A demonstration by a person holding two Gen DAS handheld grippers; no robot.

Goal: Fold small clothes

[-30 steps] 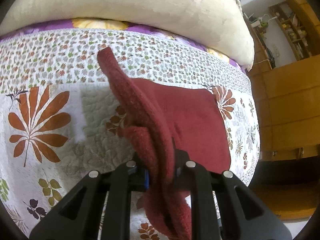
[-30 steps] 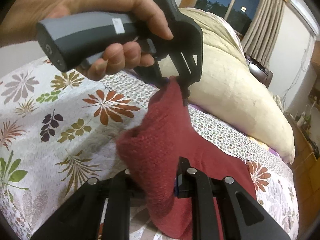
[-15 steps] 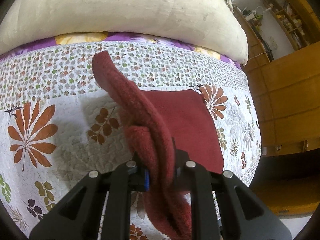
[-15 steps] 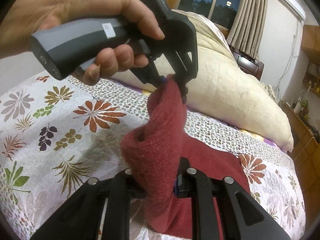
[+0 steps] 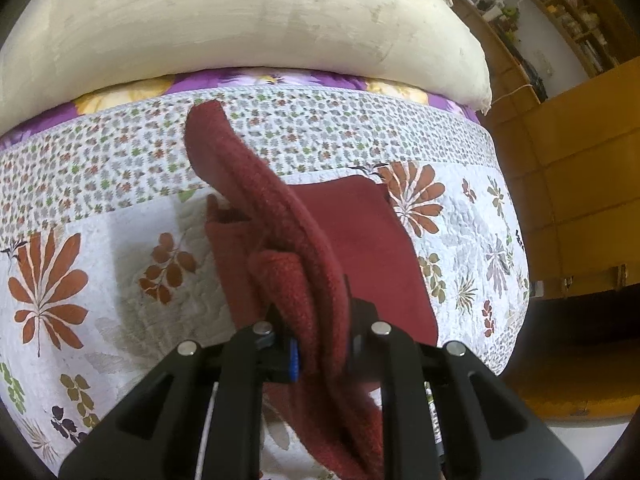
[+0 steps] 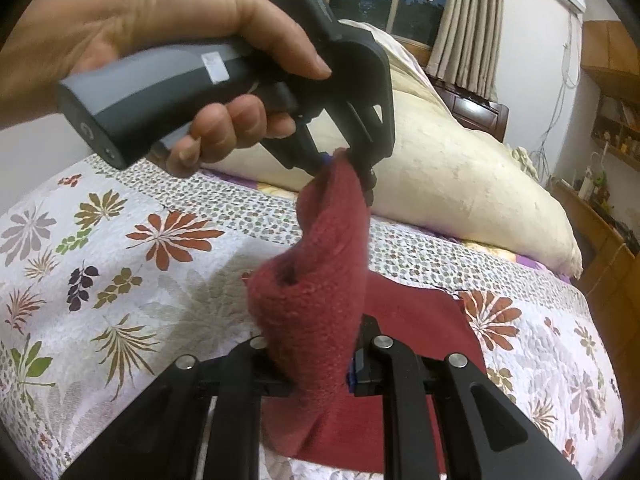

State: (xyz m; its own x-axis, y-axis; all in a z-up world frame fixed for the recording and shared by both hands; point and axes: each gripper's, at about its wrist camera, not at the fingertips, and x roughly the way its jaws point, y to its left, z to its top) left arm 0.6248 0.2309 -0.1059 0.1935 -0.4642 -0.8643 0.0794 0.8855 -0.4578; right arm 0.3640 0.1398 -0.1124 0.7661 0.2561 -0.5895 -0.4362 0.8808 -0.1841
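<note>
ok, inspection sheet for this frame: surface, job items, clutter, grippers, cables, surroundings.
Surface: floral quilt covering a bed.
Job's things: one dark red cloth, near edge lifted, far part lying flat on the quilt.
Clutter: nothing seen on the quilt besides a cream duvet bunched along the far side.
Grippers: left gripper, held by a hand, shut on the cloth; right gripper shut on the cloth.
Cables: thin wires on the far wall.
Surroundings: window with curtains, wooden cabinets, shelves.
</note>
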